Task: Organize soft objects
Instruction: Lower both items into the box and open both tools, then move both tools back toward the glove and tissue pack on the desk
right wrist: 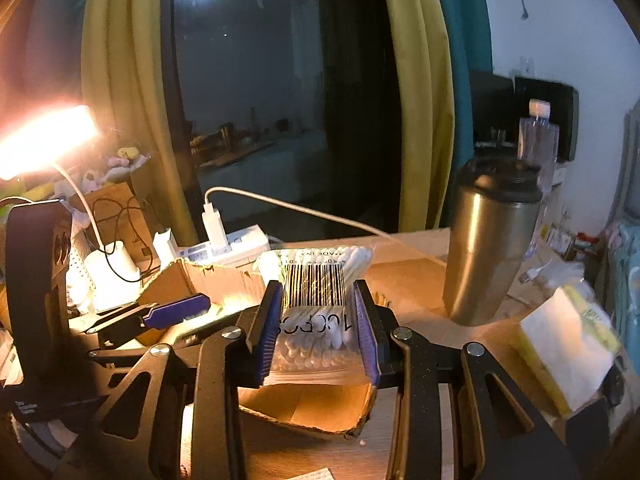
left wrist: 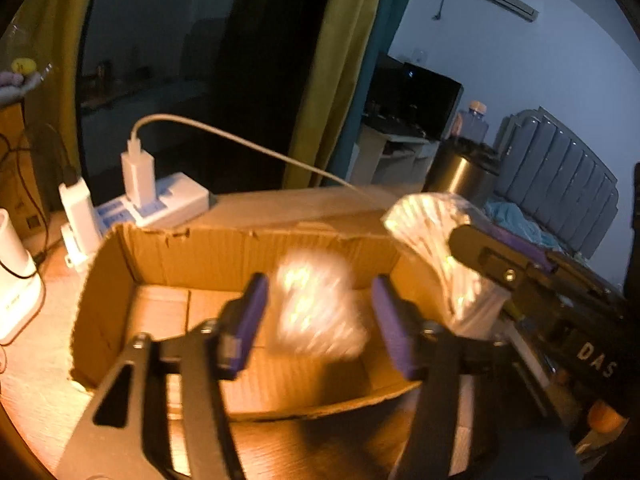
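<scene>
An open cardboard box (left wrist: 168,248) lies on the wooden desk. My left gripper (left wrist: 320,284) hangs over it with its purple pads apart. A blurred, shiny white soft packet (left wrist: 316,312) sits between and below the pads, which do not press on it. At the right edge of the box my right gripper (left wrist: 468,256) holds a clear bag of cotton swabs (left wrist: 428,228). In the right wrist view the right gripper (right wrist: 318,292) is shut on that barcoded swab bag (right wrist: 320,256) above the box (right wrist: 312,408). The left gripper (right wrist: 180,316) shows at the left.
A white power strip (left wrist: 168,200) with chargers and a cable lies behind the box. A steel tumbler (right wrist: 488,248) and a plastic bottle (right wrist: 536,136) stand at the right. A tissue pack (right wrist: 568,340) lies near the right edge. A lit desk lamp (right wrist: 48,136) glows at the left.
</scene>
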### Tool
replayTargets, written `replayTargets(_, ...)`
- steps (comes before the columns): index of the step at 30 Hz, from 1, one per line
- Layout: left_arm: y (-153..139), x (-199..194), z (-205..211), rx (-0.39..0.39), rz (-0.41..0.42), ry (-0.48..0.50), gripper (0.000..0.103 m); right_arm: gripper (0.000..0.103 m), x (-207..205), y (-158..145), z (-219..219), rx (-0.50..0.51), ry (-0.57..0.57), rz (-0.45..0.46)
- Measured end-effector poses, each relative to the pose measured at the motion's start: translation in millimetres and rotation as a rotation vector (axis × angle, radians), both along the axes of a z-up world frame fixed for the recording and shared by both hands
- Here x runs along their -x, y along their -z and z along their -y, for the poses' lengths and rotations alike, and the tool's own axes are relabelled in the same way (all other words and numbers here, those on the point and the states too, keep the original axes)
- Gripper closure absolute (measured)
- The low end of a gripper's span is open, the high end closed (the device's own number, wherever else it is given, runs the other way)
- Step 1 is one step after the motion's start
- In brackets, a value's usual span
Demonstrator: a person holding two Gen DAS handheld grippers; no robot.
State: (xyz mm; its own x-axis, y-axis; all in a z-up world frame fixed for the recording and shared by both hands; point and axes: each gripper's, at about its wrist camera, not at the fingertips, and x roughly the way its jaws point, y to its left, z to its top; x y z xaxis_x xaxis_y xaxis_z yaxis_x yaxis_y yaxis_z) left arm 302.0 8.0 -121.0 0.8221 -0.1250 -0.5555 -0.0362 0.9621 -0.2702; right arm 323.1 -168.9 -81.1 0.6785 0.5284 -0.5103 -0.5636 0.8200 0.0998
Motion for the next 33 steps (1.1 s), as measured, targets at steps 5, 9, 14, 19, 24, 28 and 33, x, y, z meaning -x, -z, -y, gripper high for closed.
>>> replayTargets(5,2.1,3.0,-1.0,-0.009,-0.012,-0.006,0.032,0.044,-11.3,5.4,3.1,-0.030,0.009,-0.049)
replayTargets(9,-3.5,8.7,-6.5,-0.005,-0.008,-0.019,0.032,0.043,-8.2,1.4,5.1,-0.030,0.018,-0.034)
replayTargets(14,-11.5,21.2,-12.5,-0.009,0.009,-0.034,0.032,0.043,1.8,-7.8,8.2,-0.035,0.023,-0.012)
replayTargets(19,-26.2,37.1,-17.4,-0.013,0.044,-0.052,0.032,0.043,15.7,-18.7,10.0,-0.039,0.020,0.012)
replayTargets(24,-38.1,53.7,-17.9,-0.022,0.076,-0.054,0.031,0.043,33.5,-29.7,7.8,-0.034,0.012,0.041)
replayTargets(28,-47.0,68.9,-18.9,-0.034,0.103,-0.055,0.031,0.043,46.9,-36.5,7.7,-0.027,0.010,0.058)
replayTargets(33,-54.8,86.6,-25.0,-0.033,0.129,-0.061,0.031,0.043,63.6,-43.1,10.4,-0.015,0.016,0.075)
